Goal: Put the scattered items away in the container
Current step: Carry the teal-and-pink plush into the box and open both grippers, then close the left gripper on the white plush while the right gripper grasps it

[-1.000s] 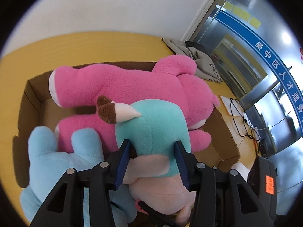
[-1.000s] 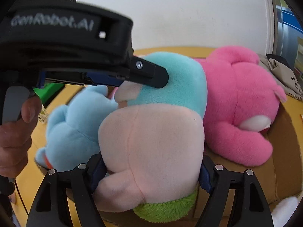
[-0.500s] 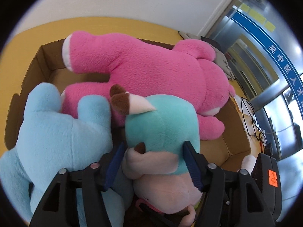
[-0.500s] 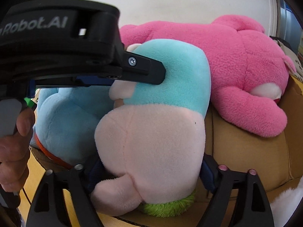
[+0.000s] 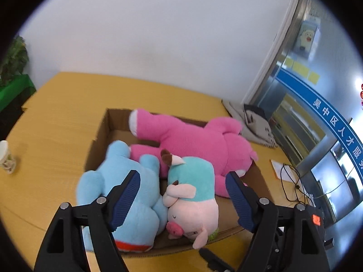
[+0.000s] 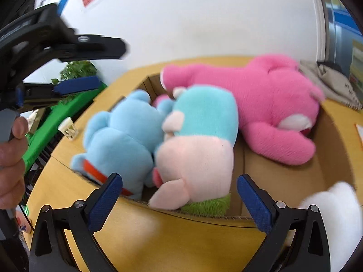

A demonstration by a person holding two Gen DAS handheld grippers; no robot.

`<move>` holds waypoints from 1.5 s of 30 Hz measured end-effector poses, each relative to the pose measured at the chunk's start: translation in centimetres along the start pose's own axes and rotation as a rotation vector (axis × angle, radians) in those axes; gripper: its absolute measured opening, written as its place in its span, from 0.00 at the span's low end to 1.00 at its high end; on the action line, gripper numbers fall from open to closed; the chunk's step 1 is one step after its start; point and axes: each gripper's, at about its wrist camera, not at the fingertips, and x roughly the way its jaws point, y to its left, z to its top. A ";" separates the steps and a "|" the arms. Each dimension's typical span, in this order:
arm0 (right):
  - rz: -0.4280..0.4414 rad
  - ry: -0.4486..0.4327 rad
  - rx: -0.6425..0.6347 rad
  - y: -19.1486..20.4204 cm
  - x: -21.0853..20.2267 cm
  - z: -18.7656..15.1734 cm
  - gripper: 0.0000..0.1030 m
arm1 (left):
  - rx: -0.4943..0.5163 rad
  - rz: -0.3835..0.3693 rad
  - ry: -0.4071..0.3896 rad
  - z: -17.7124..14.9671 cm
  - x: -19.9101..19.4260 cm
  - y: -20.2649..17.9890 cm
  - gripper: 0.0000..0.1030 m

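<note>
Left wrist view, left to right: paper cup (image 5: 6,157) at the far left edge on the yellow surface (image 5: 56,136), well apart from everything, bare wood around it. Cardboard box (image 5: 99,133) sits mid-frame, its left wall upright with open surface beside it. Inside, blue plush (image 5: 122,181) fills the left-front corner and spills over the near-left rim. Teal-and-pink pig plush (image 5: 192,192) lies just right of it, touching it, snout towards the near wall. Pink plush (image 5: 195,140) lies along the back, head at the right wall. Bare box floor shows in the back-left corner and at front right. Grey folded bag (image 5: 254,124) on the surface beyond the box's right end; black cable (image 5: 292,181) further right.

Left gripper (image 5: 183,195): jaws spread and opening, pads clear of the pig, nothing pinched. It hangs above the box's near side.

Right wrist view: hand (image 6: 11,158) at left edge holding the left gripper's body. Right gripper (image 6: 179,199): jaws spread wide, opening, framing the pig's rear without touching, over the near box rim. White plush (image 6: 335,215) at lower right, outside the box, against its near-right corner. Bare yellow surface below the rim in the lower centre.
</note>
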 end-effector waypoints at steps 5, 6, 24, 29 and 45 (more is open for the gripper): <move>-0.020 -0.086 -0.022 -1.0 -4.4 0.9 1.00 | 0.045 0.065 -0.042 -1.4 -3.3 -2.1 0.75; -0.023 -0.097 -0.023 -0.6 -4.5 1.0 1.00 | 0.055 0.070 -0.044 -1.8 -3.6 -2.5 0.75; -0.138 -0.199 -0.005 -8.7 -13.7 -1.6 1.00 | 0.116 -0.072 0.079 -8.6 -2.3 -8.4 0.75; -0.065 -0.092 -0.003 -12.1 -12.8 -4.2 1.00 | 0.094 -0.186 0.228 -11.0 2.1 -10.0 0.75; -0.060 -0.002 -0.068 -15.2 -11.2 -8.4 1.00 | -0.043 -0.458 0.454 -16.1 11.2 -13.3 0.76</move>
